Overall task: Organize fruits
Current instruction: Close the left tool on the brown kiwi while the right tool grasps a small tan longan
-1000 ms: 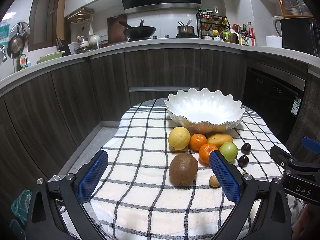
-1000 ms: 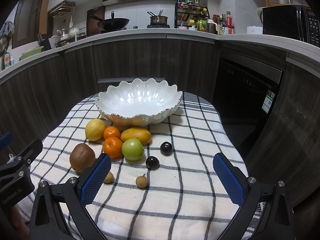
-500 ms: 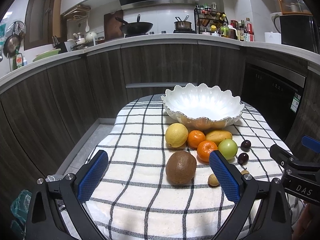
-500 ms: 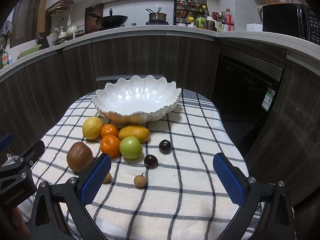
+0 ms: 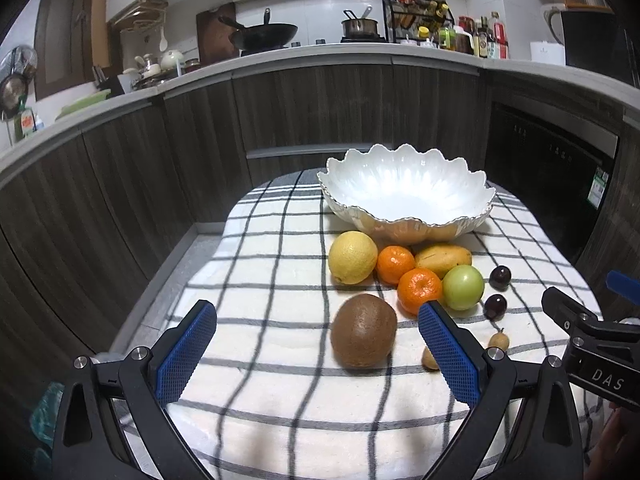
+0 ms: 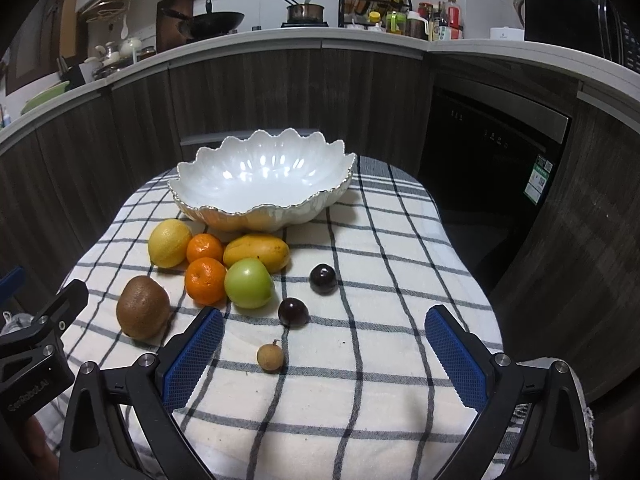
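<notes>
Fruits (image 6: 247, 283) loose before empty bowl (image 6: 262, 180)

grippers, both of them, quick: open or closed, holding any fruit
Left gripper: open, holding nothing, above the checked cloth.
Right gripper: open, holding nothing, above the same cloth.

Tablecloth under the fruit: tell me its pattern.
The tablecloth is cream with a dark grid check, clearest in the right wrist view.
</notes>
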Demonstrator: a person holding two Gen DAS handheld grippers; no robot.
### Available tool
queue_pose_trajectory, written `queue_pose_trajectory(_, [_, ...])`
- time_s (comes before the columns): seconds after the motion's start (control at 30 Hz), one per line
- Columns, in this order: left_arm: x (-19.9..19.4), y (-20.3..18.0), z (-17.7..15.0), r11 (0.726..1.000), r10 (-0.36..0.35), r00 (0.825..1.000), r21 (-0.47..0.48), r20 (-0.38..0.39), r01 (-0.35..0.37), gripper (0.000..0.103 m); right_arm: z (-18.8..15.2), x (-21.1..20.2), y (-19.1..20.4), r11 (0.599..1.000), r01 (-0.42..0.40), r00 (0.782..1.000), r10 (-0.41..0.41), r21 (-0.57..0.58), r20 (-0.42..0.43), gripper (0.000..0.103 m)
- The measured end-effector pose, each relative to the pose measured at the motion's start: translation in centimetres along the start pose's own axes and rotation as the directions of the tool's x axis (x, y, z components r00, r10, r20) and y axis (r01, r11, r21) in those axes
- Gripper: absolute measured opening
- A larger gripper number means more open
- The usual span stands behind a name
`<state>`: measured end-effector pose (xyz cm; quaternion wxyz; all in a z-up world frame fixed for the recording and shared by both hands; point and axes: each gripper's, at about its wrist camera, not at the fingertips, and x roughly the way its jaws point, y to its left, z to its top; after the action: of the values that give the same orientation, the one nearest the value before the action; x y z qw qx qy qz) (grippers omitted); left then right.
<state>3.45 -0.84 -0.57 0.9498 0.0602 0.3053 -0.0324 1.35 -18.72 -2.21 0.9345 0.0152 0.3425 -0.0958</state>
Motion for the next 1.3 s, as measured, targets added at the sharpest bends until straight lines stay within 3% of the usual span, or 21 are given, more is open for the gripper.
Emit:
queue_pose_trajectory(0.27, [0.8,0.1,2.3,0.999,-0.029,0.999,0.04,0.031,0.028,0.103,1.3,0.7,1.1,1.0,-0.011,1.0,0.011,-0.021,-0.018,0.097])
queue_pose_trajectory(0.37, [2.0,0.0,2.1,0.998,-0.043,0.999,0.042,0.01,0.042,0.103,1.6,1.1,1.3,0.999,-0.007,1.0,0.007,-0.032,-0.019,0.095])
queue_pose_trajectory(0.7, [5.1,-0.6,0.6,0.996,-0.073,0.995,0.052,-0.071,0.076,0.102,1.0,3.7,1.7,0.999,-0.02,0.996,0.016,-0.048,-0.091,0.077])
queue_pose_trajectory(1.0, [7.4,-1.7,-0.5,0.992,-0.081,0.988,0.083,-0.132,0.092,0.094,-0.5,6.2,1.7,0.997,-0.067,0.981,0.057,-0.045,-0.185,0.057])
queue_pose_trajectory(1.3, [9.1,-1.8,-1.2,0.991,-0.101,0.978,0.071,-0.185,0.116,0.085,-1.7,7.5,2.7,0.991,-0.115,0.966,0.097,-0.064,-0.241,0.044])
